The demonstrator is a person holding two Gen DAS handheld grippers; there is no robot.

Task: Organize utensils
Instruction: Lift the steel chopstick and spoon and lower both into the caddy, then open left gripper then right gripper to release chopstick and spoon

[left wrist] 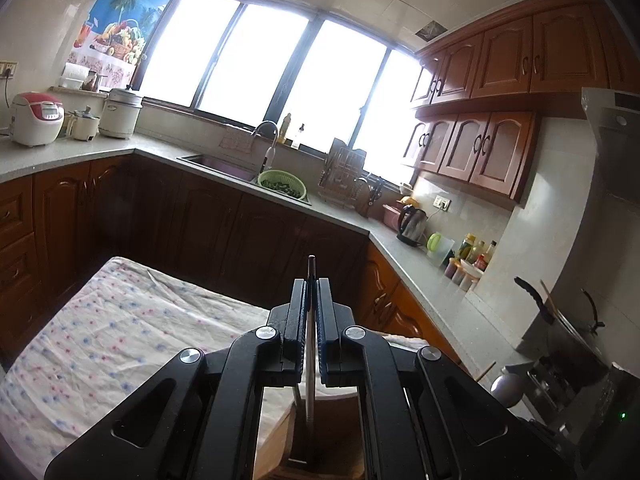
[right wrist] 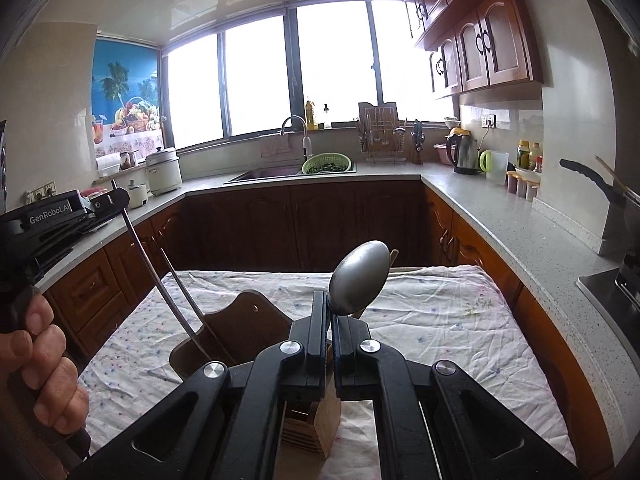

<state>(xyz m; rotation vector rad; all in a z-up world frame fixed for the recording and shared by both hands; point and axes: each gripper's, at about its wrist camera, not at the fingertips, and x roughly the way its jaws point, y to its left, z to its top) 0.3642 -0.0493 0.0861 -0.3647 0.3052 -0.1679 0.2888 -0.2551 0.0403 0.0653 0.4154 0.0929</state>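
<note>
the right black two-finger gripper (right wrist: 331, 316) has its jaws nearly closed on the neck of a dull grey metal spoon (right wrist: 360, 278), whose oval bowl stands up above the fingertips, tilted a little to the right. directly below this gripper sits a light wooden utensil holder with slotted sides (right wrist: 310, 426), and the spoon's handle runs down toward it, hidden by the fingers.

the left black two-finger gripper (left wrist: 311, 292) is pinched almost together on a thin silver metal chopstick (left wrist: 311, 364) with a dark tip; the rod passes upright between the pads and reaches down into the same holder. in the right wrist view this gripper (right wrist: 106, 202) appears to the left of the holder, gripped by a bare hand (right wrist: 48, 360), with two slim metal rods slanting down from it toward a dark brown wooden board with a small hole (right wrist: 248, 316) just left of the holder. whether both rods are clamped, i cannot tell.

the holder and the board rest on a white cloth with small pink and blue flowers (right wrist: 440, 320). behind the holder, well apart, a grey speckled countertop (right wrist: 500, 216) carries a green plastic colander (right wrist: 327, 163) and a steel kettle (right wrist: 464, 154).
</note>
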